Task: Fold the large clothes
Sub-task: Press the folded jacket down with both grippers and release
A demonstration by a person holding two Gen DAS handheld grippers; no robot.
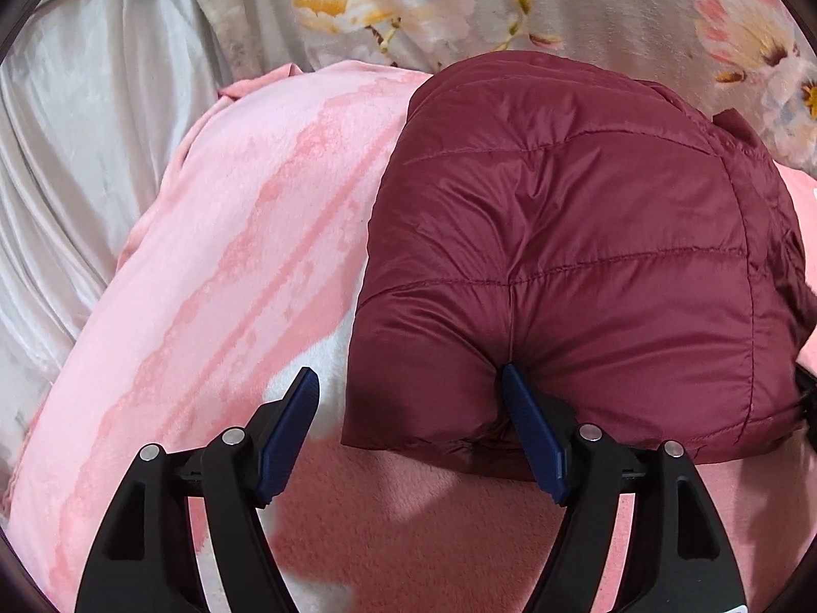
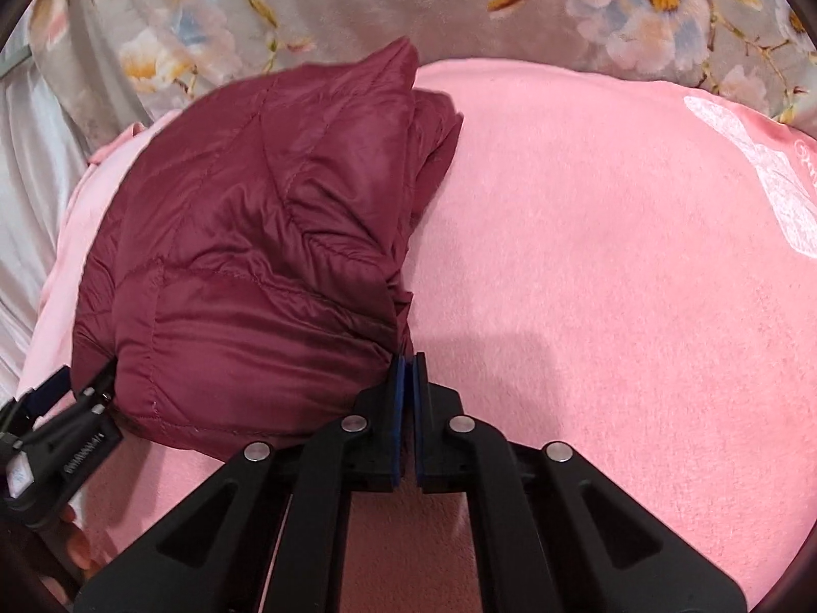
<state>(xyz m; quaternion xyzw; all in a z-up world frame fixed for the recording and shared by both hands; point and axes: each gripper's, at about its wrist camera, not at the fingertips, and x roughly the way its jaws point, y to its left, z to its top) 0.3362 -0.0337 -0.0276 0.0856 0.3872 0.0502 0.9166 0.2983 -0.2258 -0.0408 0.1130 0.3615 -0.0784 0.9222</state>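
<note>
A maroon quilted jacket [image 1: 561, 255] lies folded into a puffy bundle on a pink blanket [image 1: 214, 255]. My left gripper [image 1: 408, 378] stands open at the jacket's near edge. Its right fingertip [image 1: 510, 383] pokes into the fabric, while the left one hangs over the blanket; nothing is pinched. In the right wrist view the jacket [image 2: 245, 255] fills the left half. My right gripper [image 2: 408, 357] is shut at its near right corner, and a thin edge of the fabric runs into the pads. The left gripper [image 2: 56, 398] shows at the jacket's near left corner.
A grey floral cover [image 2: 357, 5] borders the far side. White satin cloth [image 1: 76, 153] bunches up at the left. The pink blanket [image 2: 613, 255] stretches out to the right, with a white print [image 2: 755, 173] near its far right edge. A hand [image 2: 76, 536] shows at the lower left.
</note>
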